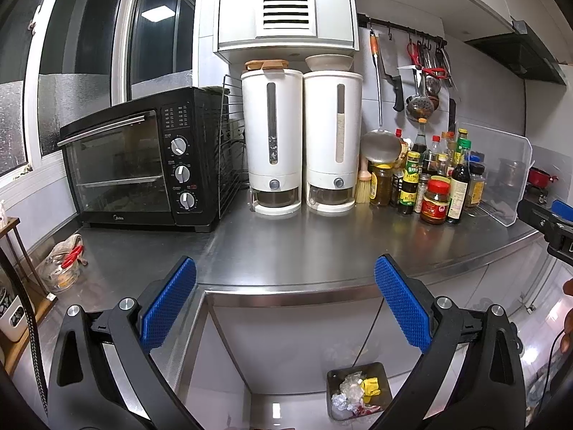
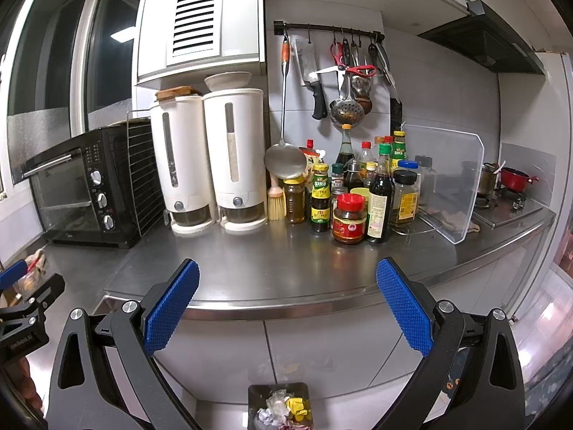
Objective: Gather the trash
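- Your left claw [image 1: 285, 301] is spread wide and holds nothing; your right claw [image 2: 287, 302] is the same.
- Both hover at the tabletop [image 1: 322, 247] edge, likely because the open steel there shows no scraps.
- The trash [image 2: 284, 410] sits in the dark bin [image 2: 256, 399] on the floor below, handy for drops.

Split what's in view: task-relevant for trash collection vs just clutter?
Task-relevant:
- trash bin on the floor, holding crumpled wrappers
- left gripper, open, empty
- right gripper, open, empty

Clutter:
- toaster oven
- two white dispensers
- sauce bottles
- hanging utensils
- glass bowl
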{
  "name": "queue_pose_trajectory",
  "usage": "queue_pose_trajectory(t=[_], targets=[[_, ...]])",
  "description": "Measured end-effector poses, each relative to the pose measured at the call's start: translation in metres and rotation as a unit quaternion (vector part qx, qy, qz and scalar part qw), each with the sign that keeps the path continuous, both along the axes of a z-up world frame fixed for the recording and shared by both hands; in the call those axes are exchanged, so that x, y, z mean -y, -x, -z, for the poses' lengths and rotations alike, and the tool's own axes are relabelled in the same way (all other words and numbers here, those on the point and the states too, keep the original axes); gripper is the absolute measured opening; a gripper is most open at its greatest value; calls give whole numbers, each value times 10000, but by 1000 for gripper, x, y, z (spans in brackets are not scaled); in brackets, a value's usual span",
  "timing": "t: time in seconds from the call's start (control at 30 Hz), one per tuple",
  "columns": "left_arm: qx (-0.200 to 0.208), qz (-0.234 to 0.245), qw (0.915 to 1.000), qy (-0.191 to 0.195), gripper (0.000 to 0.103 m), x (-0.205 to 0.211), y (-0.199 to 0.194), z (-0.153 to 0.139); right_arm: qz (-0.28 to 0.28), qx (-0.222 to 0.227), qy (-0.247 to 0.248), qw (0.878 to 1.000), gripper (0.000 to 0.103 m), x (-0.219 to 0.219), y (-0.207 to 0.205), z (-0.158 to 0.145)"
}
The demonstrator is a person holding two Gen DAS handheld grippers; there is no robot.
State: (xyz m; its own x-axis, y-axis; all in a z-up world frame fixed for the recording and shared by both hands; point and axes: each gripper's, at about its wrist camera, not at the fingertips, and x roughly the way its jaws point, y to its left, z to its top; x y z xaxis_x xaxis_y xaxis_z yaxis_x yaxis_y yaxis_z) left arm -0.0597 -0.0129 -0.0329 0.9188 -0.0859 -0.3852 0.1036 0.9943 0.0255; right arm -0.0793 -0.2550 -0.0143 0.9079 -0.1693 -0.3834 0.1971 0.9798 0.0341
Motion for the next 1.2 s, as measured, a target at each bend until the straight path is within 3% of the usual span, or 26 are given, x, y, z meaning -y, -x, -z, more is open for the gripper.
queue_pose_trajectory(t=[0.6,0.8,1.2], targets=[[64,-50,10000,-5,95,-1,4,-3,-42,17,-19,10000,100,0,0,3],[-24,17,9999,164,95,-2,4,-4,10,8,-37,10000,100,-1,-1,4],[146,-47,9999,66,95,0,8,-6,25,-3,-92,10000,100,1,-2,6]])
